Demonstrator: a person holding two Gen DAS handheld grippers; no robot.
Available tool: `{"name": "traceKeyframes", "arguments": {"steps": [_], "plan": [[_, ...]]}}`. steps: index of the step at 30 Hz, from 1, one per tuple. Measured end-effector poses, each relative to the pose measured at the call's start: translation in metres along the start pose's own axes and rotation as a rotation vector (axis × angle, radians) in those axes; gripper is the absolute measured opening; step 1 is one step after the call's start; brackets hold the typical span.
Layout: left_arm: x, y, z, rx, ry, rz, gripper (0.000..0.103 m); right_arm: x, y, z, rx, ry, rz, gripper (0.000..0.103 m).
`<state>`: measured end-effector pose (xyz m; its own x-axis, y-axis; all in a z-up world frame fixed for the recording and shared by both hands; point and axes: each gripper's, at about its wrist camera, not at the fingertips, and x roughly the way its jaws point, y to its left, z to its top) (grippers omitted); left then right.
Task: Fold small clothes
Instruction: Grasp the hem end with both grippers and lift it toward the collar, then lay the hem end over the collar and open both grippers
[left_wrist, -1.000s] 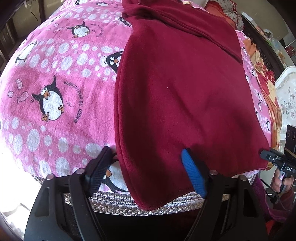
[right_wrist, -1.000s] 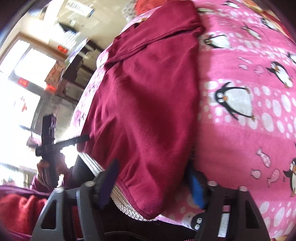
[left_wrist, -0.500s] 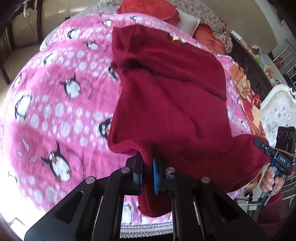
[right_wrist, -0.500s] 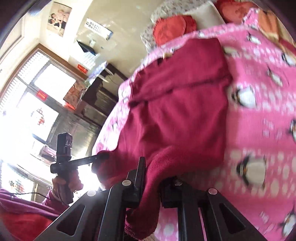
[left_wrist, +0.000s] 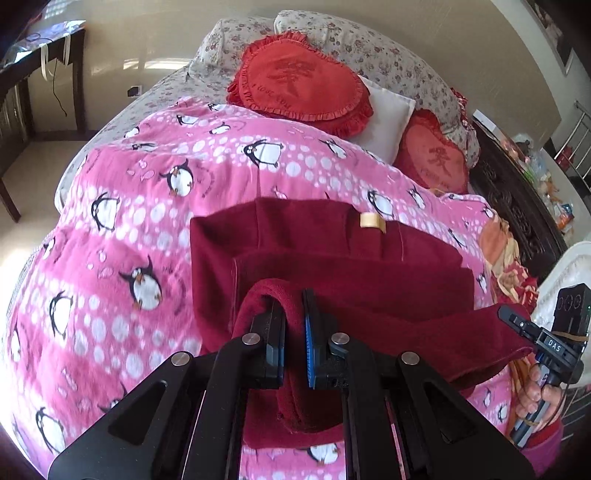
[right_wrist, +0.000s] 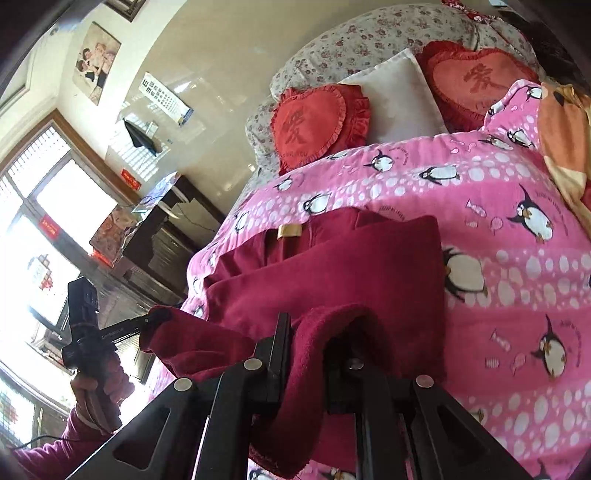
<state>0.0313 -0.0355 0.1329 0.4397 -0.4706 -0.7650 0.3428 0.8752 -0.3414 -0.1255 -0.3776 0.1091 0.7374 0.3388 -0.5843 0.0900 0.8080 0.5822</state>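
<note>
Holding the near hem of the maroon fleece garment (left_wrist: 332, 266) off the penguin blanket (left_wrist: 110, 258), both grippers were clamped down on cloth. The left gripper (left_wrist: 293, 332) had its jaws nearly together with a thick fold of fleece pinched between the black pad and the blue one; the right gripper (right_wrist: 308, 354) was likewise almost closed, a hump of fleece bulging up between its jaws. The garment's far part, with its tan neck label (left_wrist: 372, 221), lay flat on the blanket on the bed, while the raised hem stretched between the two grippers.

The likeliest fault from here, I judged, was an uneven fold: if one gripper travelled further toward the label than the other, the hem would land skewed and the edges would not meet. The pinches looked bunched rather than flat, so a crumpled ridge could be laid into the fold. The fleece could also drag the lower layer along the blanket and rumple it, or a corner could slip from a grip taken close to the edge.

The left wrist view showed the span of hem running off to the right gripper and the person's hand (left_wrist: 535, 395) on its handle, plus dark furniture at the bedside. The right wrist view alone showed the window (right_wrist: 44, 229), the eye chart (right_wrist: 166, 98) on the wall, and the hand (right_wrist: 96, 387) on the left gripper's handle.
</note>
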Motion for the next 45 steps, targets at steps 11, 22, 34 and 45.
{"name": "traceKeyframes", "arguments": {"steps": [11,22,34,45], "plan": [[0.064,0.035,0.052,-0.128,0.088,-0.059,0.013,0.063,-0.053,0.072,0.195,0.047,0.031,0.019],[0.029,0.025,0.056,-0.083,-0.017,-0.035,0.062,-0.017,-0.025,0.055,0.041,-0.150,-0.111,0.038],[-0.002,0.041,0.034,-0.072,-0.051,-0.036,0.065,0.027,-0.003,-0.009,-0.194,0.090,-0.195,0.038],[0.009,0.023,-0.009,-0.032,0.031,-0.062,0.065,0.081,-0.011,0.087,0.013,-0.006,-0.131,0.038]]}}
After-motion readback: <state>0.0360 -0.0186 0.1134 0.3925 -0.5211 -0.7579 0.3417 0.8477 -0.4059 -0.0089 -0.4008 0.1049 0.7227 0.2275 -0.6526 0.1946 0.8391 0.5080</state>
